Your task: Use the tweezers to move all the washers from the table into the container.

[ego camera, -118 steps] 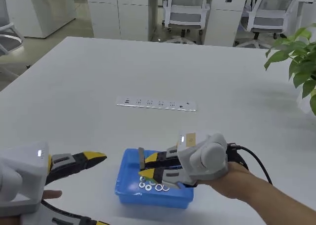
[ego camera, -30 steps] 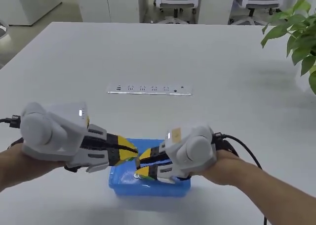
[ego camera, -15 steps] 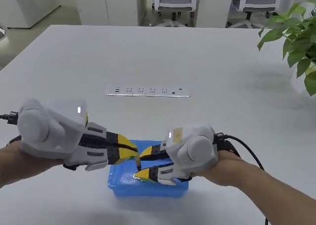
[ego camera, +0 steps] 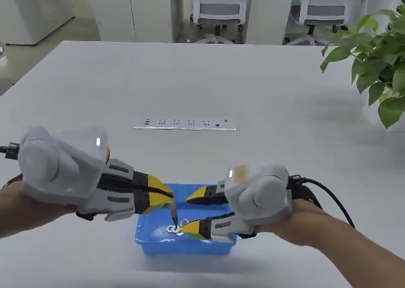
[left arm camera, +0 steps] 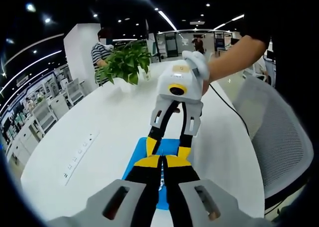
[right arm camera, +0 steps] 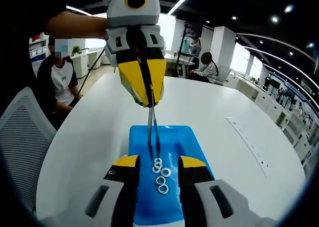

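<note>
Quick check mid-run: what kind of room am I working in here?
Most likely an open-plan office: swivel office chairs stand beyond the white table, a power strip lies on it, and a potted plant sits at its edge.

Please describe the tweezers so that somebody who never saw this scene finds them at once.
On the large white table, find the shallow blue plastic tray near the front edge. Above it, thin silver metal tweezers stick out of the shut yellow-tipped left gripper, pointing at small silver ring washers. They are the one long, pointed metal piece; the washers are round.
</note>
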